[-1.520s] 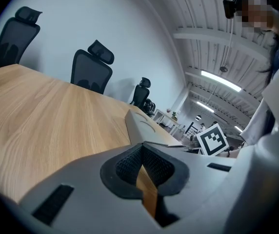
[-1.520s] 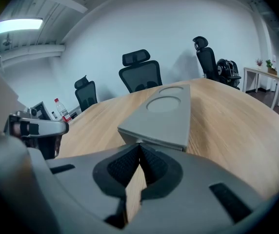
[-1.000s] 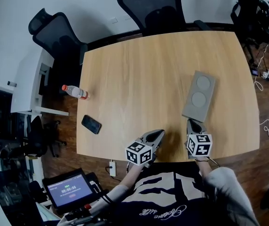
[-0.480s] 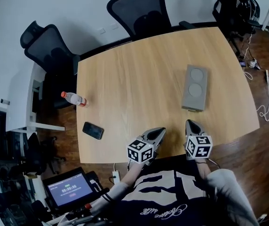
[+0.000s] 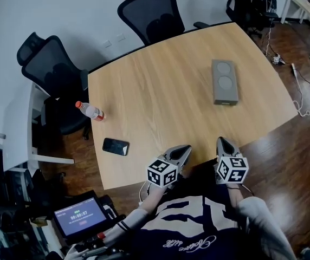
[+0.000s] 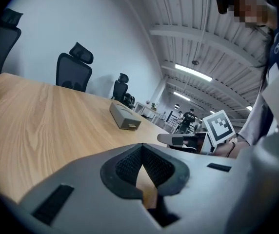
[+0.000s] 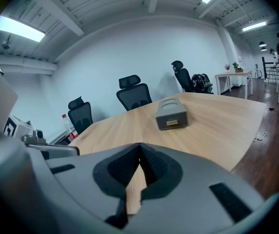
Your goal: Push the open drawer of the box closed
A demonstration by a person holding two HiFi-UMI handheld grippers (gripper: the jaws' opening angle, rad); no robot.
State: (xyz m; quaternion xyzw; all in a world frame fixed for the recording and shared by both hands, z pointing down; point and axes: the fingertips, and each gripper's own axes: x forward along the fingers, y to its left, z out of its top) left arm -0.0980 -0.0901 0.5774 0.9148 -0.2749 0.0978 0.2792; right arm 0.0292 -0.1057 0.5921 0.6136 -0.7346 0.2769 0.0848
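The grey box (image 5: 224, 82) lies on the wooden table (image 5: 155, 91), toward its far right, with two round recesses on its top. Its drawer front (image 7: 171, 123), marked with a yellow strip, faces me; how far it stands out I cannot tell. Both grippers hover at the table's near edge, well short of the box. My left gripper (image 5: 185, 148) is shut with nothing in it, its pads meeting at the tip (image 6: 142, 147). My right gripper (image 5: 220, 140) is likewise shut and empty (image 7: 140, 147). The box (image 6: 124, 116) also shows in the left gripper view, far ahead.
A plastic bottle (image 5: 90, 110) with a red cap and a black phone (image 5: 115, 146) lie near the table's left edge. Black office chairs (image 5: 149, 10) stand at the far side and left. A tablet-like screen (image 5: 80, 215) sits on the floor at lower left.
The head view has swung: the table looks rotated and the box now sits farther from the grippers. Both grippers stay shut, now right at the table's near edge.
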